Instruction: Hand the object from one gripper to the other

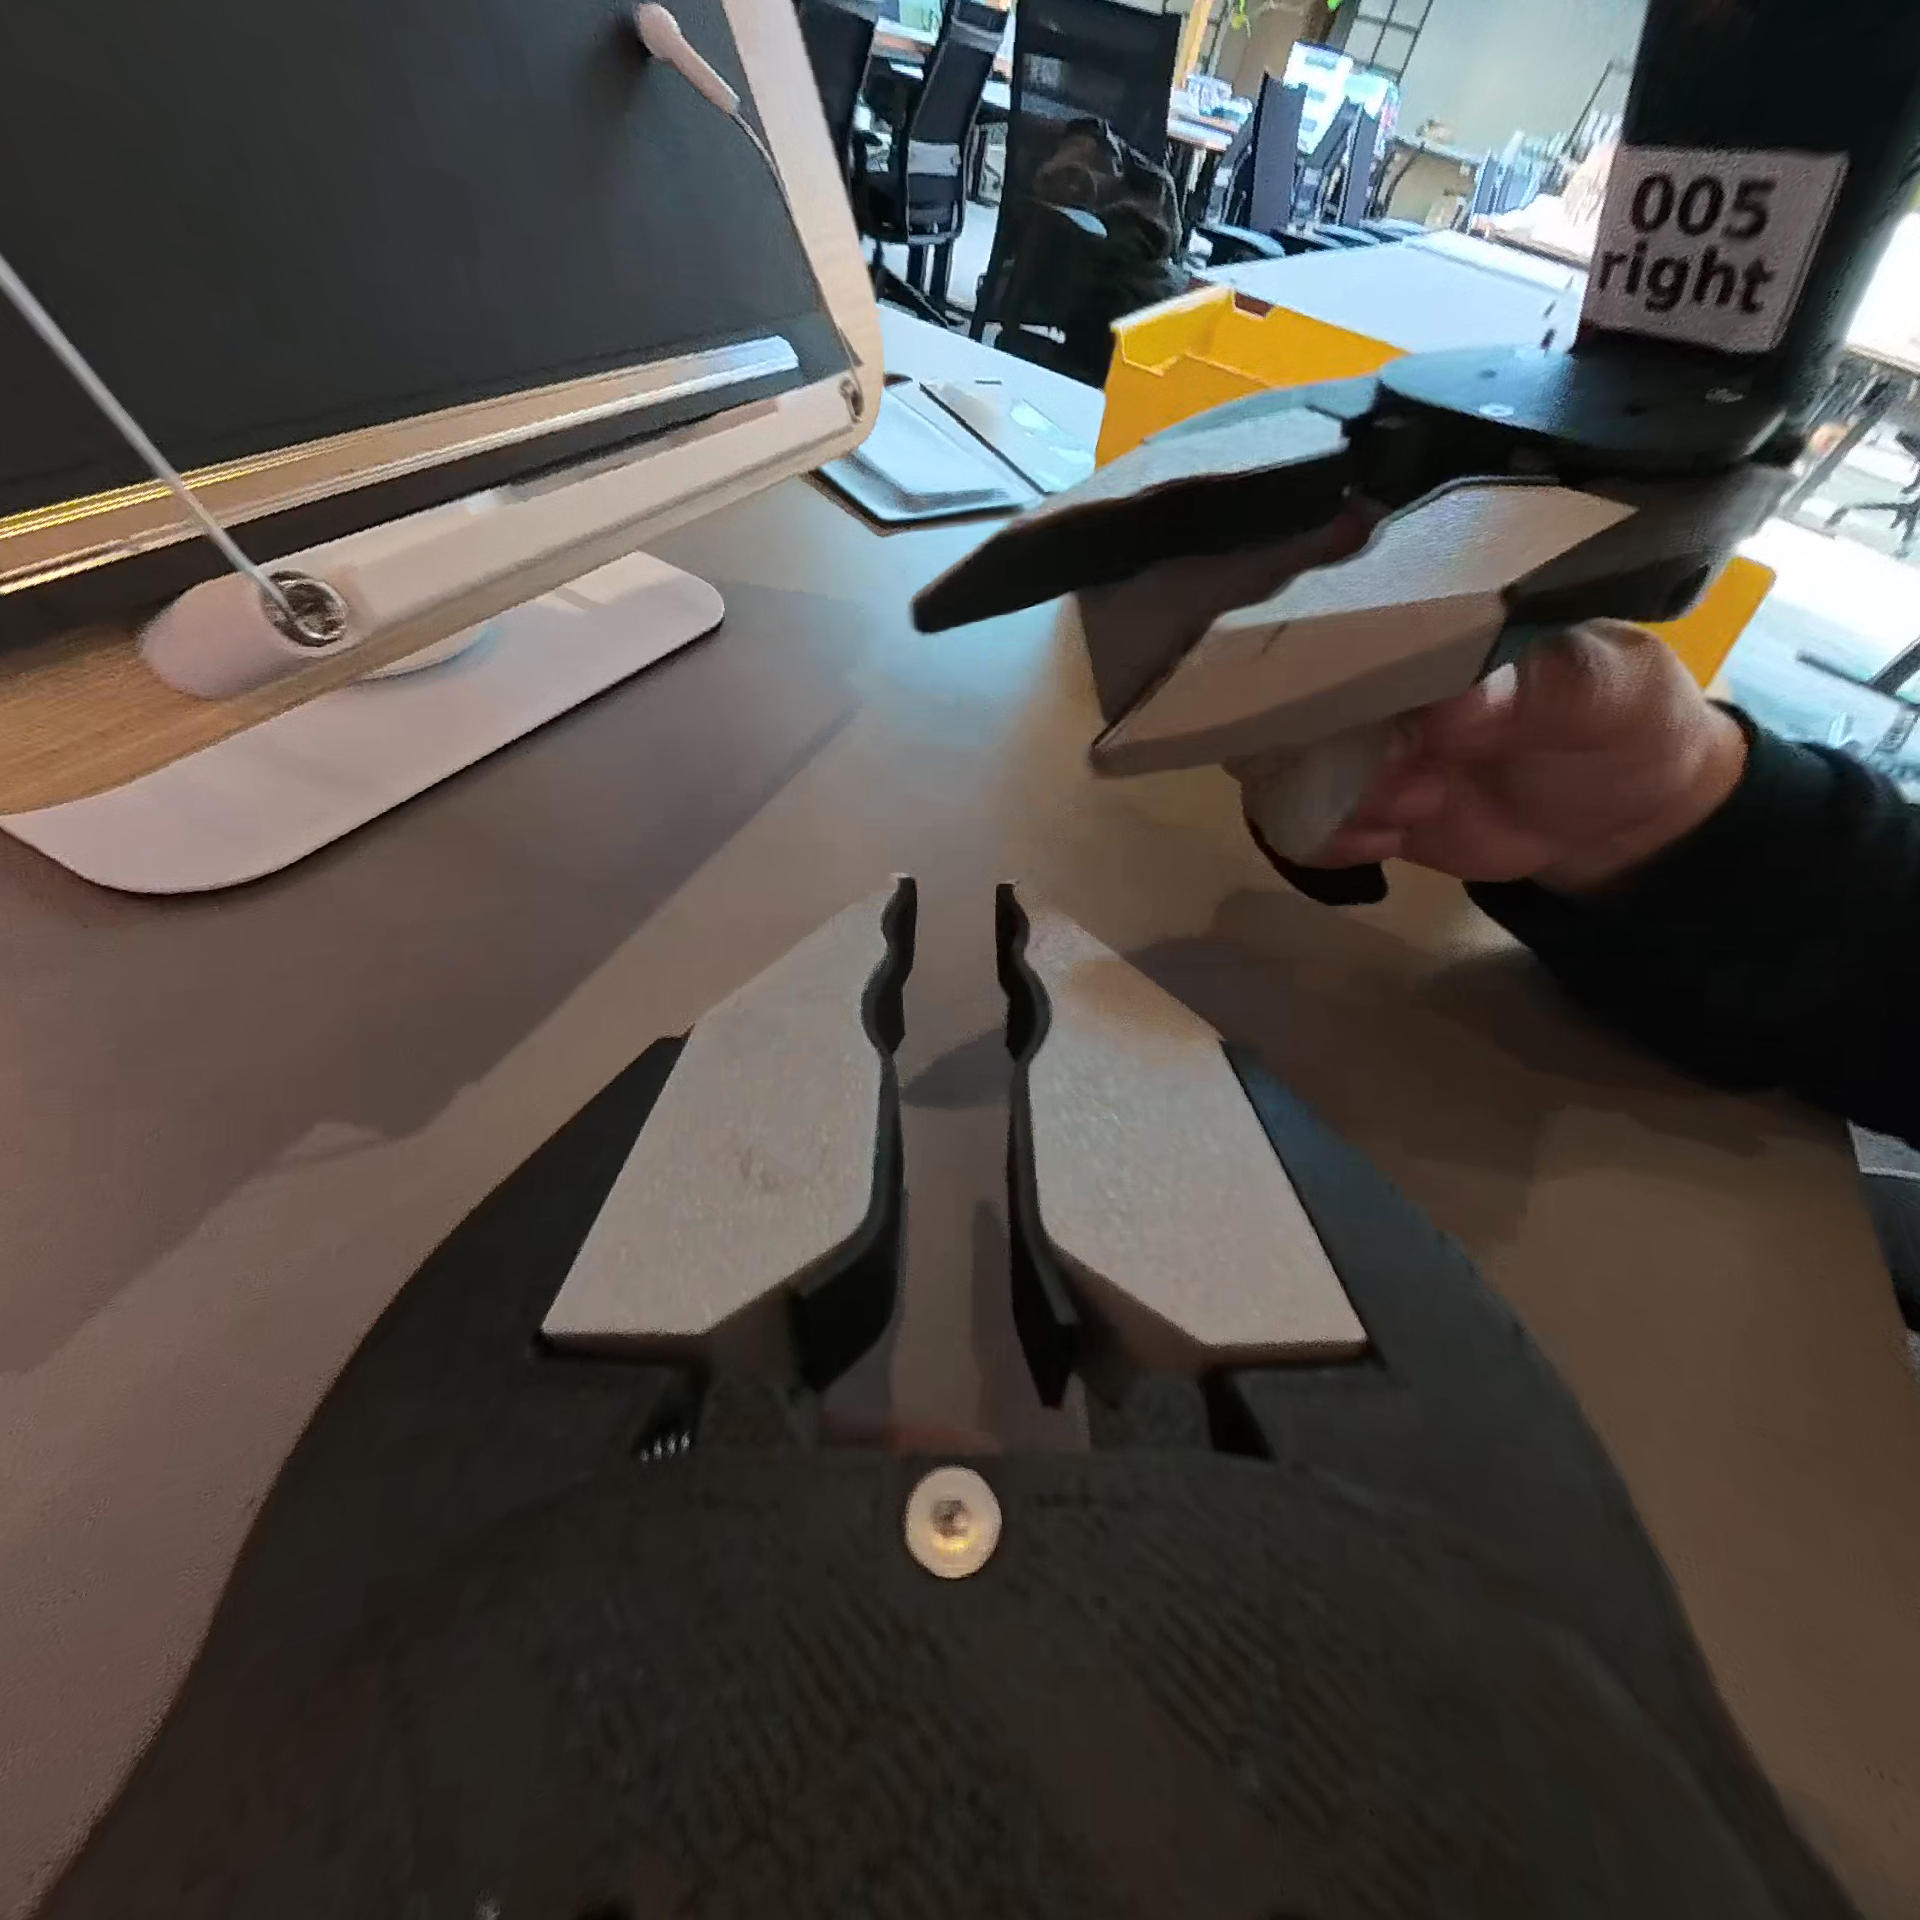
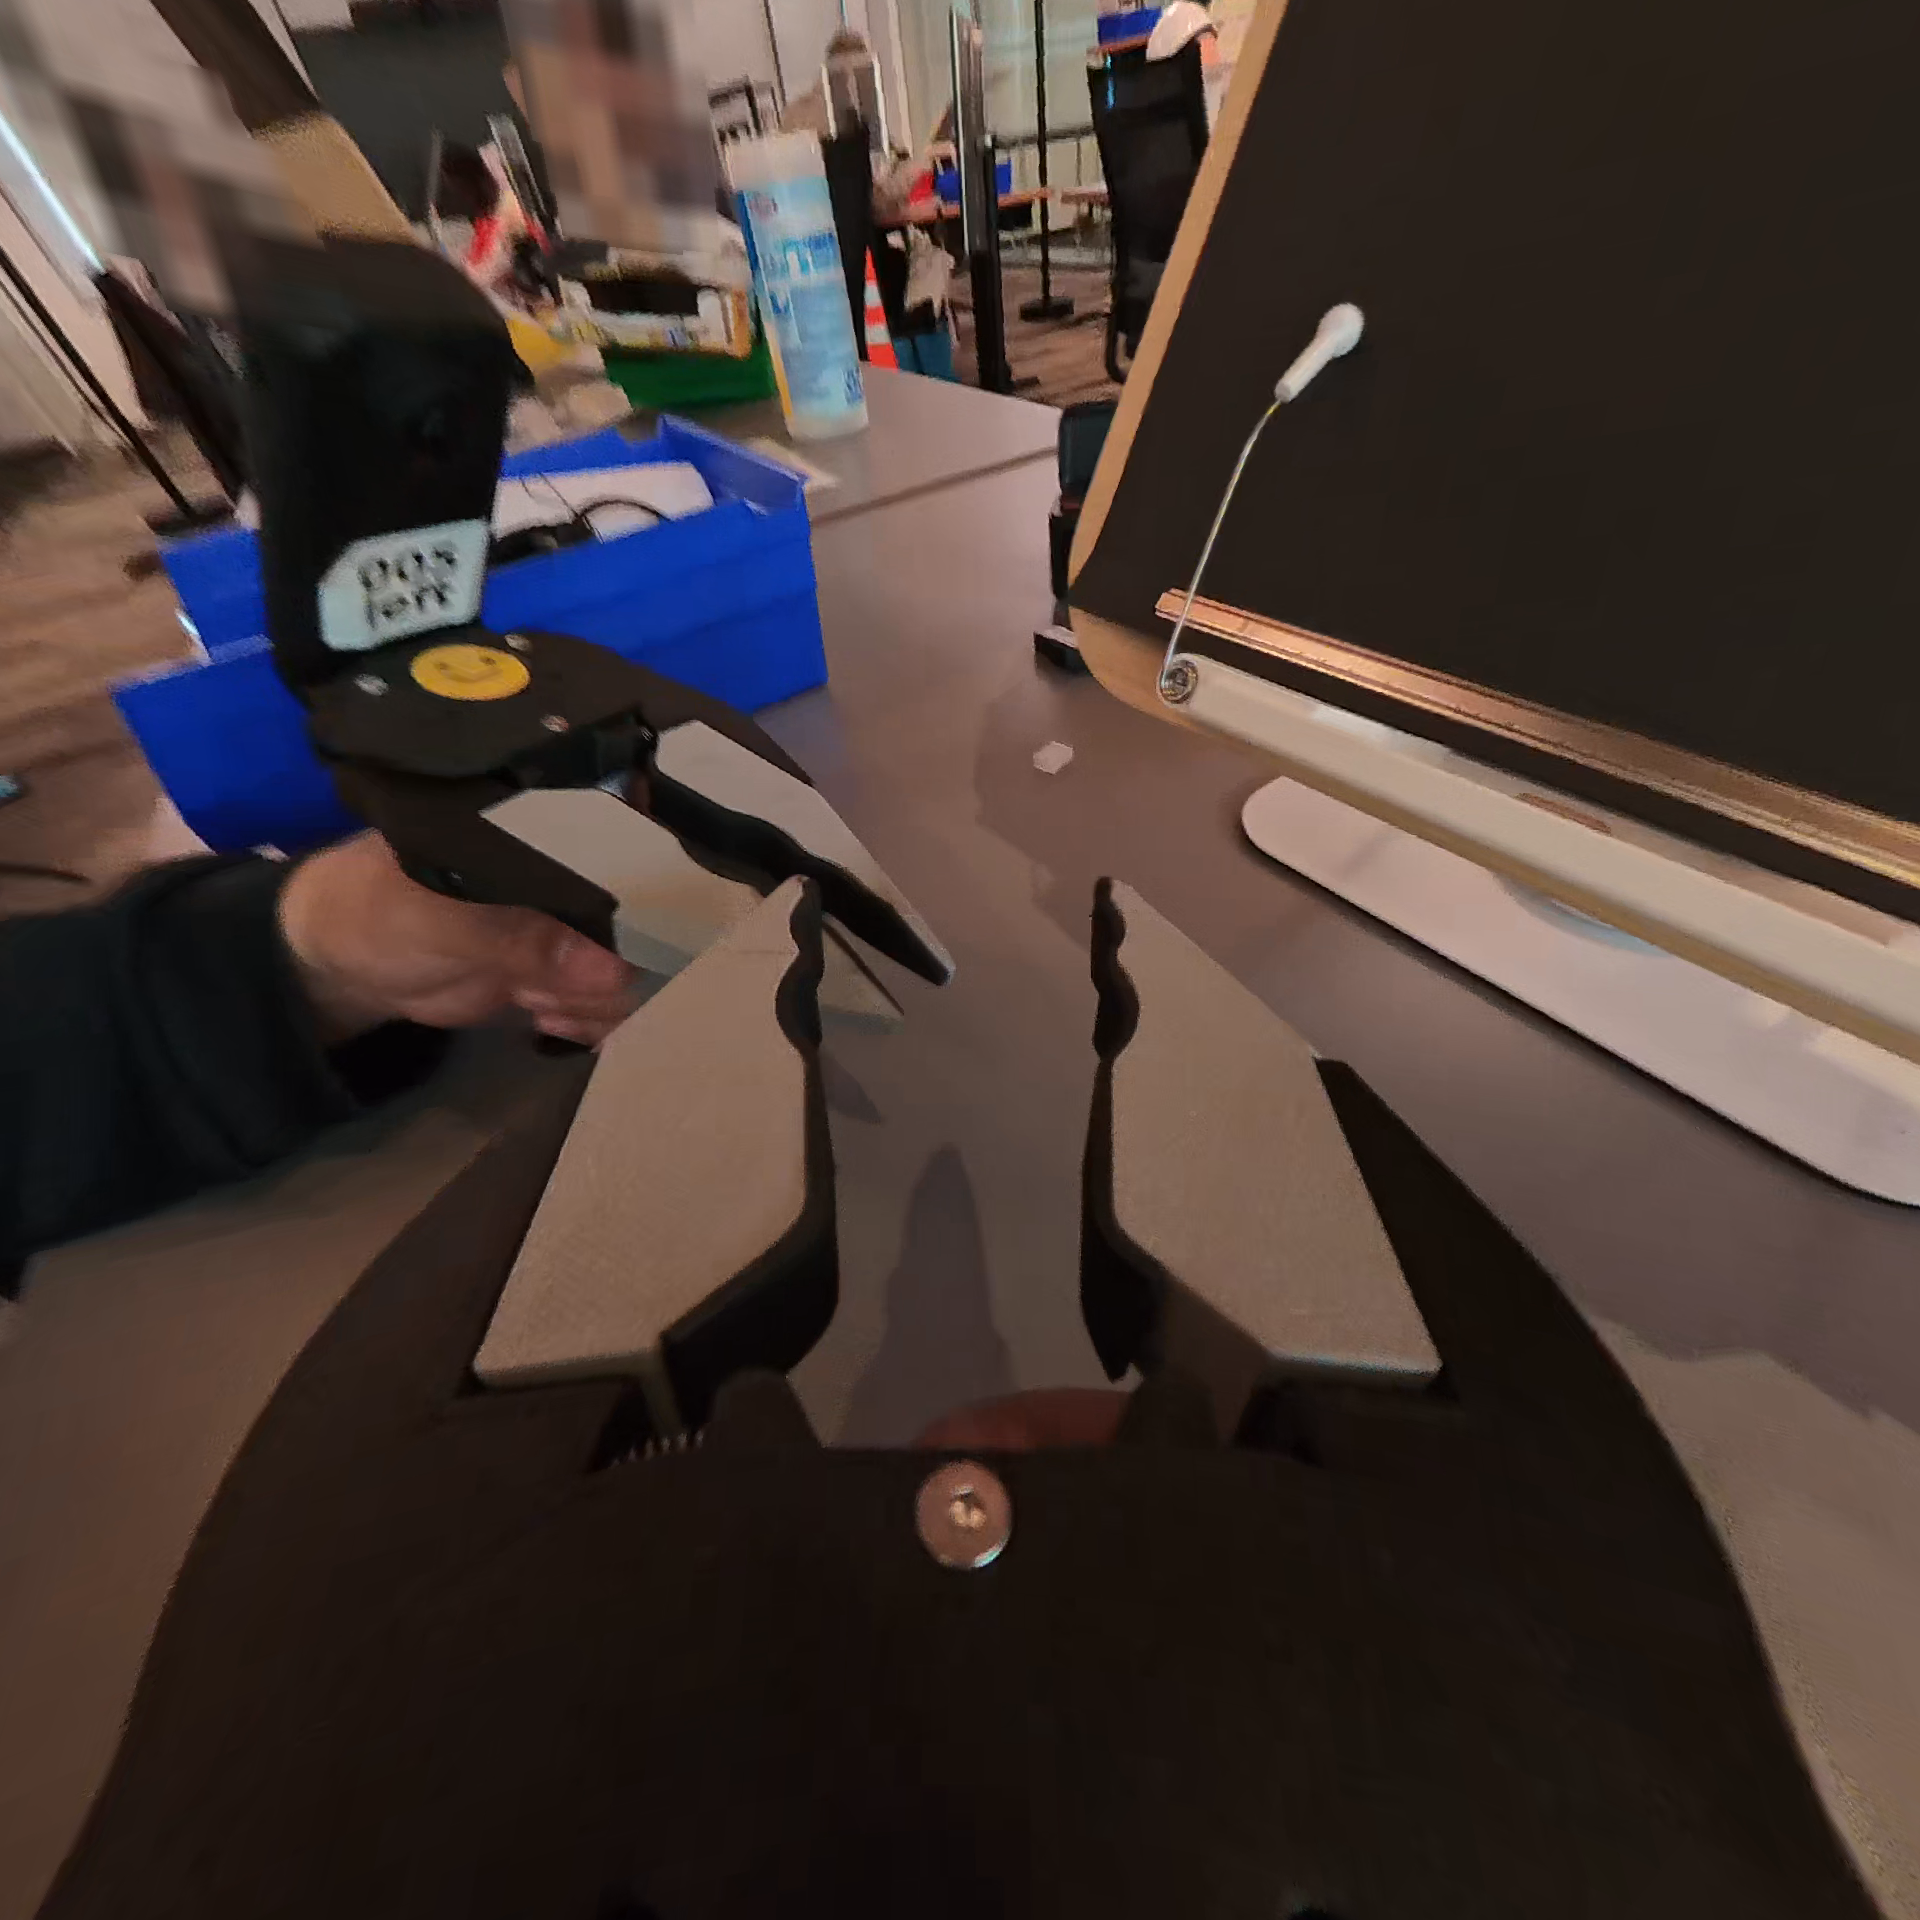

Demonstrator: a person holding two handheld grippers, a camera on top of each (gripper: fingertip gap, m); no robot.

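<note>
My left gripper (image 1: 956,894) hovers low over the grey table (image 1: 436,1039). Its jaws stand a narrow gap apart with nothing between them. My right gripper (image 1: 1013,686) is ahead and to the right in the left wrist view, tilted down to the left, open and empty, held by a hand (image 1: 1538,769). In the right wrist view my right gripper (image 2: 951,894) is wide open over bare table (image 2: 987,623). The left gripper (image 2: 920,987) sits just left of its left finger. I see no object to hand over in either view.
A black board on a white-based stand (image 1: 416,208) with a wire clip stands left of the grippers, and right in the right wrist view (image 2: 1558,364). A yellow bin (image 1: 1226,364) is behind the right gripper. A blue bin (image 2: 644,613) and a bottle (image 2: 805,281) stand farther back. My left and right fingertips are right by each other.
</note>
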